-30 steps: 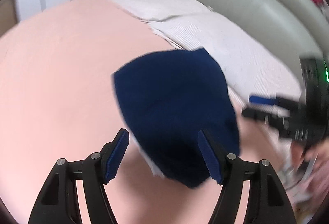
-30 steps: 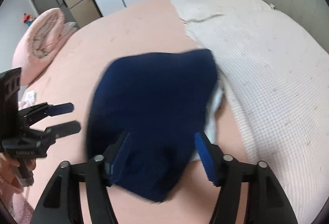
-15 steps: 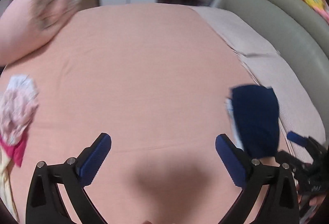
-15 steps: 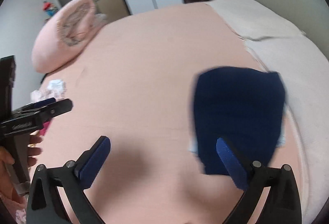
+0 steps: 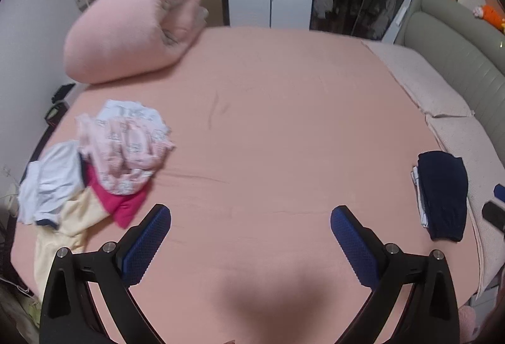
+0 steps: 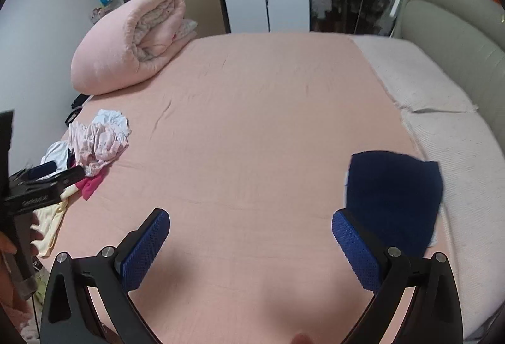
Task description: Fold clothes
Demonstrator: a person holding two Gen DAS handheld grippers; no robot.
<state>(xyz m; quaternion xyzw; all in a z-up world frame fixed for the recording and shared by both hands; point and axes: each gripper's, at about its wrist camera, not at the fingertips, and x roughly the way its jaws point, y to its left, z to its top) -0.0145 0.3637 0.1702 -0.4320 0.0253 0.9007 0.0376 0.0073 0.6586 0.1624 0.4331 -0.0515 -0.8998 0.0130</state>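
A folded navy garment (image 5: 442,195) lies on top of a folded stack at the right side of the pink bed (image 5: 268,129); it also shows in the right wrist view (image 6: 394,189). A heap of unfolded clothes (image 5: 104,160), pink, white, magenta and cream, lies at the bed's left edge and also shows in the right wrist view (image 6: 91,148). My left gripper (image 5: 251,238) is open and empty above the bare sheet. My right gripper (image 6: 251,238) is open and empty, its right finger beside the navy garment. The left gripper shows at the left of the right wrist view (image 6: 47,173).
A rolled pink duvet (image 5: 132,31) lies at the far left of the bed. White pillows (image 6: 442,110) and a grey-green headboard (image 6: 457,37) run along the right side. A wardrobe and a door stand beyond the bed.
Both grippers have pulled back from the navy garment and swung left. The jaws have opened wider. The garment stays on the stack at the right.
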